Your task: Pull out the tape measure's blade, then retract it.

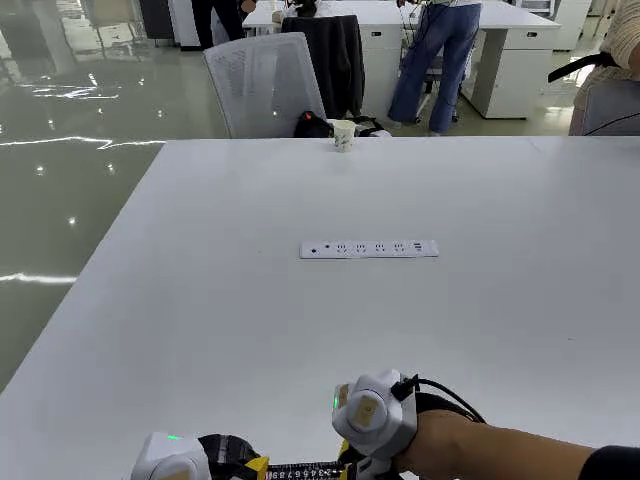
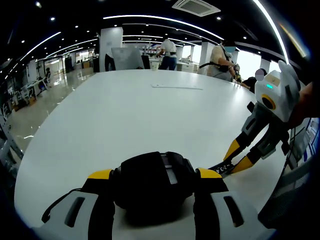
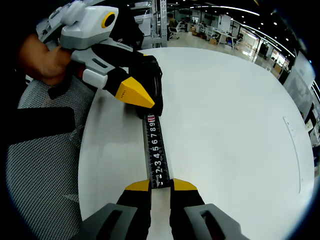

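A black tape measure case rests low on the white table, and my left gripper is shut on its two sides with yellow-tipped jaws. From the case a short length of numbered blade runs straight to my right gripper, which is shut on the blade's end. In the head view the case, blade and both grippers sit at the bottom edge, the left gripper left of the right gripper. The right gripper also enters the left gripper view from the right.
A white power strip lies mid-table. A paper cup stands at the far edge, with a grey chair behind it. A person stands at the back. A mesh chair seat lies beside the near edge.
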Available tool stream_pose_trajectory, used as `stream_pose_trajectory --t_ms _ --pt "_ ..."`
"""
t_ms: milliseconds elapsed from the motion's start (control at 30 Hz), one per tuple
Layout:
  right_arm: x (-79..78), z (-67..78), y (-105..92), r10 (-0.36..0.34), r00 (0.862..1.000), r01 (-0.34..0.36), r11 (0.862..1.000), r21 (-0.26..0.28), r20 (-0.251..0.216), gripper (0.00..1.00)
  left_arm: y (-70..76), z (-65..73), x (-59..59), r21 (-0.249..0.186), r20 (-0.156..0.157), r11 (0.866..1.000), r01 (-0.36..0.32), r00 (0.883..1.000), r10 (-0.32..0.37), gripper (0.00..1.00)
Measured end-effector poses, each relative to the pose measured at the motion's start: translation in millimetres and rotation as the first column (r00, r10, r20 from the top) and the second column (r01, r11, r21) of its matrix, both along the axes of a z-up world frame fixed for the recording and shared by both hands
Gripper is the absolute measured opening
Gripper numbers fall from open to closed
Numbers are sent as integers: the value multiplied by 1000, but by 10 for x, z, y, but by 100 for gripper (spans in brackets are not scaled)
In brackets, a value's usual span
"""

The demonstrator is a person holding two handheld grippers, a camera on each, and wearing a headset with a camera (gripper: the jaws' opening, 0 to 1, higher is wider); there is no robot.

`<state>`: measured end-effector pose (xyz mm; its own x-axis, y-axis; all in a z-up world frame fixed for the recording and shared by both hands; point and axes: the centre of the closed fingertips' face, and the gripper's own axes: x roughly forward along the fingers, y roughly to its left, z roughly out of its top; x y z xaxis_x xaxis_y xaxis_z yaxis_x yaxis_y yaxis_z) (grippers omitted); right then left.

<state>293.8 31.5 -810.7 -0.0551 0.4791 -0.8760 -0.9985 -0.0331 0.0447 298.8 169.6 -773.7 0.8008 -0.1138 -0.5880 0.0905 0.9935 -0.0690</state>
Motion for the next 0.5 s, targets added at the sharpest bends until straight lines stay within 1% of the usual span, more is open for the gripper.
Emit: stream_pose_trajectory --t_ms 500 --pt "12 -16 67 4 1000 -4 1000 1 -6 10 23 -9 8 -29 -10 1000 -2 1000 2 58"
